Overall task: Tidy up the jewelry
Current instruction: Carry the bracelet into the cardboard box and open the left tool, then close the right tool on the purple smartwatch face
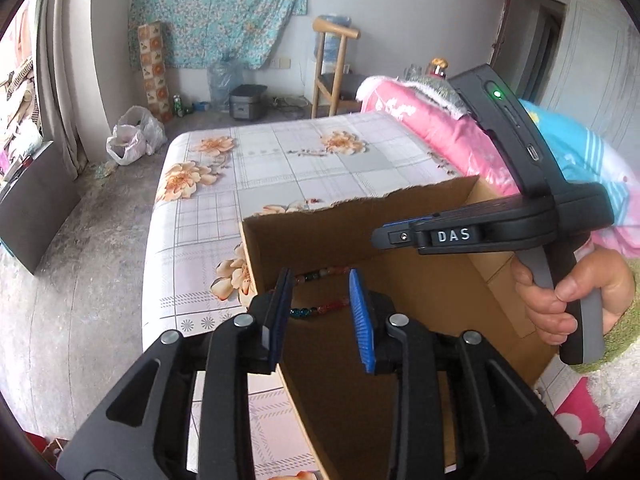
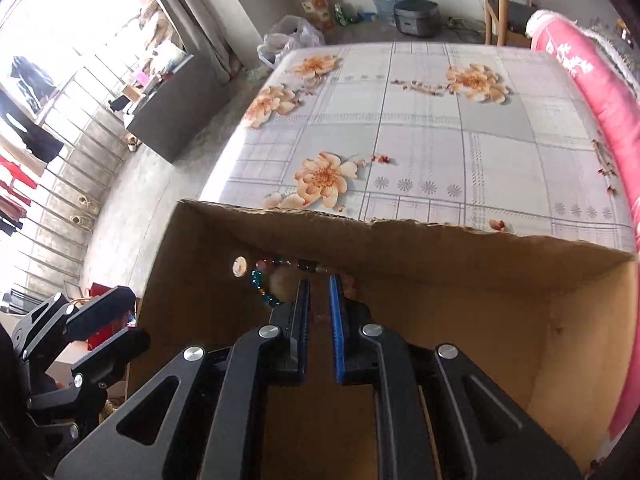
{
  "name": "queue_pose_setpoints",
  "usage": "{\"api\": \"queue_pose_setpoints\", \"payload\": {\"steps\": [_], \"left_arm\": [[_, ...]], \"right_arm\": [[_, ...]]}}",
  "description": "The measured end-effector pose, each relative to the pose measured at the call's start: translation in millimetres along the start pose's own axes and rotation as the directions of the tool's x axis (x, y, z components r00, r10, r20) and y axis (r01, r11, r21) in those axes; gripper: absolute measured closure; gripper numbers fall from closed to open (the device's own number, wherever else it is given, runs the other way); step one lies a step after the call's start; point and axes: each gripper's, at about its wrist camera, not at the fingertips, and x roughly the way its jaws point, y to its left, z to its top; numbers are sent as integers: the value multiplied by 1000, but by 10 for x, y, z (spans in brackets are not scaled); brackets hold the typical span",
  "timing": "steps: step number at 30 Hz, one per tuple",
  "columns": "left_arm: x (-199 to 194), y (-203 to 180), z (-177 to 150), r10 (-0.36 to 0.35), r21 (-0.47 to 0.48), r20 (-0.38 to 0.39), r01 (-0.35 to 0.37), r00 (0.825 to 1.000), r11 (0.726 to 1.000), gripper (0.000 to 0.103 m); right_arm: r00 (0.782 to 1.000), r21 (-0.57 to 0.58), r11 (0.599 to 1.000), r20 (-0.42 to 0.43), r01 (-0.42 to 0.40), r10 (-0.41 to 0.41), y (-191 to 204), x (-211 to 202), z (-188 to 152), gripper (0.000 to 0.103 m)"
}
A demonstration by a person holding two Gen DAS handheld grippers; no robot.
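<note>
An open cardboard box (image 1: 340,232) stands on the bed, its top edge torn. A strand of coloured beads (image 1: 324,309) lies inside it near the left wall. My left gripper (image 1: 320,274) hangs over that wall with its blue pads apart, and the beads show between and beyond them, untouched. A hand holds my right gripper (image 1: 390,236) over the box from the right. In the right wrist view, my right gripper (image 2: 320,280) points down into the box (image 2: 440,264), its pads nearly together with nothing visible between them. The beads (image 2: 260,288) curve just past its tips. The left gripper (image 2: 136,320) shows at the box's left side.
The floral bedsheet (image 2: 420,128) stretches beyond the box. A rolled pink quilt (image 1: 432,128) lines the bed's right side. Left of the bed is bare concrete floor (image 1: 80,260) with a plastic bag (image 1: 134,136) and a dark cabinet (image 2: 168,112). A wooden chair (image 1: 332,68) stands at the back.
</note>
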Motion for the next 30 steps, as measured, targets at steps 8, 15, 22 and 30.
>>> {"api": "queue_pose_setpoints", "payload": {"steps": [8, 15, 22, 30], "left_arm": [[-847, -126, -602, -53, 10, 161, 52, 985, 999, 45], [-853, -199, -1364, -107, -72, 120, 116, 987, 991, 44], [-459, -340, -1876, -201, -136, 0, 199, 980, 971, 44], [-201, -434, -1998, -244, -159, -36, 236, 969, 959, 46]], "right_arm": [[935, -115, 993, 354, 34, 9, 206, -1468, -964, 57], [918, -41, 998, 395, 42, -23, 64, -1692, -2104, 53], [971, 159, 987, 228, 35, -71, -197, -1057, -2828, 53], [965, 193, 971, 193, 138, -176, -163, -765, -3041, 53]]}}
